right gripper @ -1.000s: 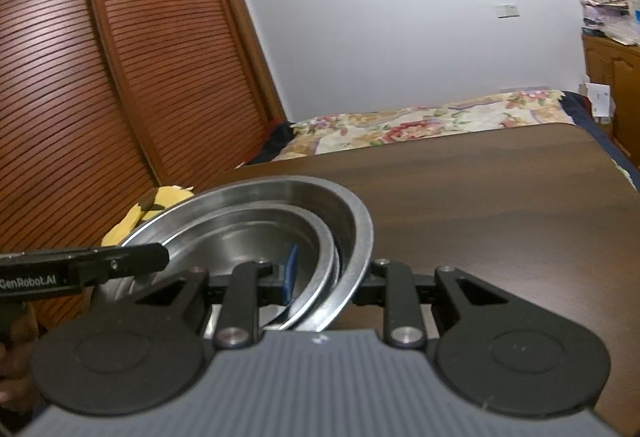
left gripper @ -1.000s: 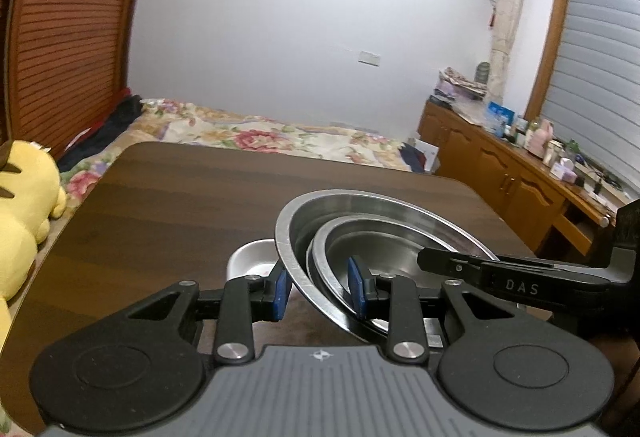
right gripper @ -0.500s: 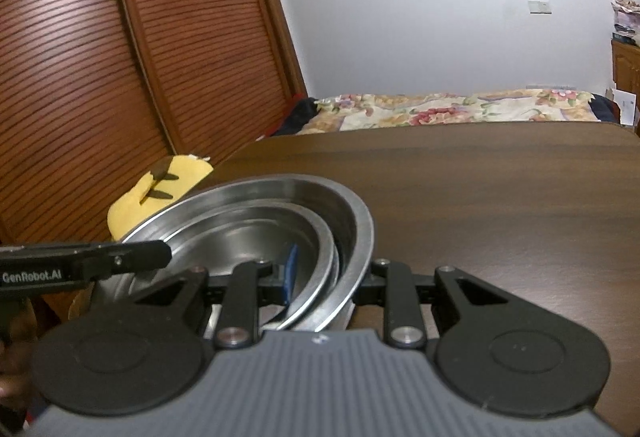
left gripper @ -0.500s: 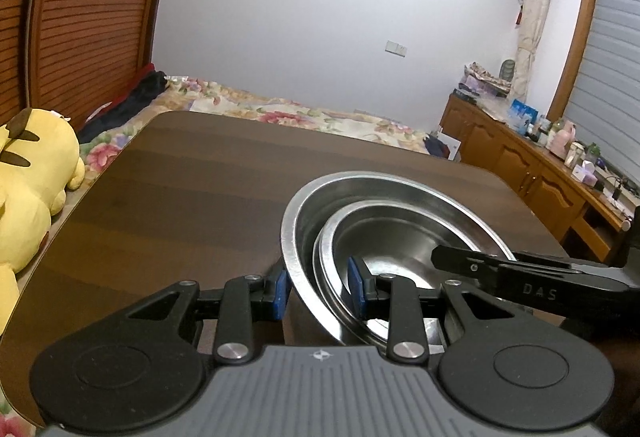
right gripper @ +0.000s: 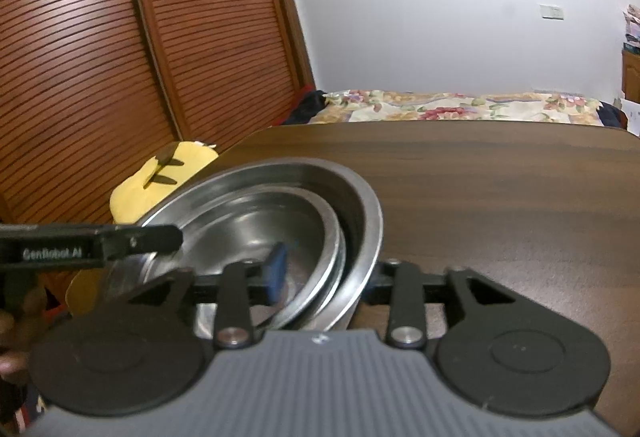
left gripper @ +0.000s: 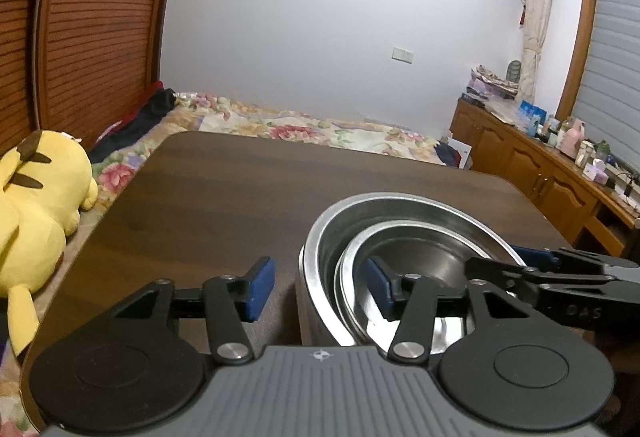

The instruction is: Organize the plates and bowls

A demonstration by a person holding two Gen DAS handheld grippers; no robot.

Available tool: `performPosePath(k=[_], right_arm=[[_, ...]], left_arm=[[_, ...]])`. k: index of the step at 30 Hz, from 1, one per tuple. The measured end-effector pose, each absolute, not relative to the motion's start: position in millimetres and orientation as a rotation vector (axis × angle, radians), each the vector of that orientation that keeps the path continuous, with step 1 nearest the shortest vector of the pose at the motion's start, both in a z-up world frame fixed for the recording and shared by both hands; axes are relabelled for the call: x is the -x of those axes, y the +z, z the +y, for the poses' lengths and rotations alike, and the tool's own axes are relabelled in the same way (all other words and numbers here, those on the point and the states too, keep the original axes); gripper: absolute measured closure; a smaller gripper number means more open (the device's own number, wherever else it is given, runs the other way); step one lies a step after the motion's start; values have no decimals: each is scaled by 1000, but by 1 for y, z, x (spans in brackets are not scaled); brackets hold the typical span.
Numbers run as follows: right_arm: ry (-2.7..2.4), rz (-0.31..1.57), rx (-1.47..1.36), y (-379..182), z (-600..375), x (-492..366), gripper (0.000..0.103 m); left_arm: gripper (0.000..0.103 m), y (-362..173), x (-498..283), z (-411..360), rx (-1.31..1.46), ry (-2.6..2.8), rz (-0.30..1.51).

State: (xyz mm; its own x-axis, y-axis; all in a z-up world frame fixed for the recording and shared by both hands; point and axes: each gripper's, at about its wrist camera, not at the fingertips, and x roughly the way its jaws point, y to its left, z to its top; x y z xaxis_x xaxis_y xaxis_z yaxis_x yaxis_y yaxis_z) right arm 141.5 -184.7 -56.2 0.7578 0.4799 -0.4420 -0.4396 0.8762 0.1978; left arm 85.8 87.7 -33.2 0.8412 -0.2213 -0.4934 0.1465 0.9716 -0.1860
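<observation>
White lettering "GenRobot.AI" stands on the left gripper [right gripper: 152, 237], blurred in the right wrist view; faint "DAS" stands on the right gripper [left gripper: 532, 257].

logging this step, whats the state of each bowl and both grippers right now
big bowl: upright on the table, rim between both grippers' jaws
smaller bowl: nested inside the big bowl
left gripper: jaws just opened, pads off the rim
right gripper: jaws just opened, straddling the rim

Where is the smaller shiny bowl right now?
The smaller bowl sits nested inside the bigger steel bowl on the dark table, at the near right in the left wrist view.
</observation>
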Motion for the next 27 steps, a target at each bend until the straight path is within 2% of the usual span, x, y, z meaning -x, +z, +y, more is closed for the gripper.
performPosePath(k=[3,7,10,15,19,21,27], right_arm=[[482,467,-56,-50,-189,-137,43],[471,449,-72,-42,-198,-135,39],[456,429,-76,-36,-207,-130,32],[417,401,-75,-32,-218,-119,13],[379,383,-73,-31,-226,-110,7],[362,374,-67,-31,-229,-107,0],[284,364,-41,-30,-235,-102,0]], left_arm=[[34,-26,-84,84,119,-186,522],[26,-19,-80,76,85,-190,500],[19,-14,-77,70,66,-199,485],[3,-9,-75,60,37,-213,466],[0,-6,-74,52,26,-215,455],[0,-5,-73,48,17,-217,454],[0,1,-66,33,-26,-189,450]])
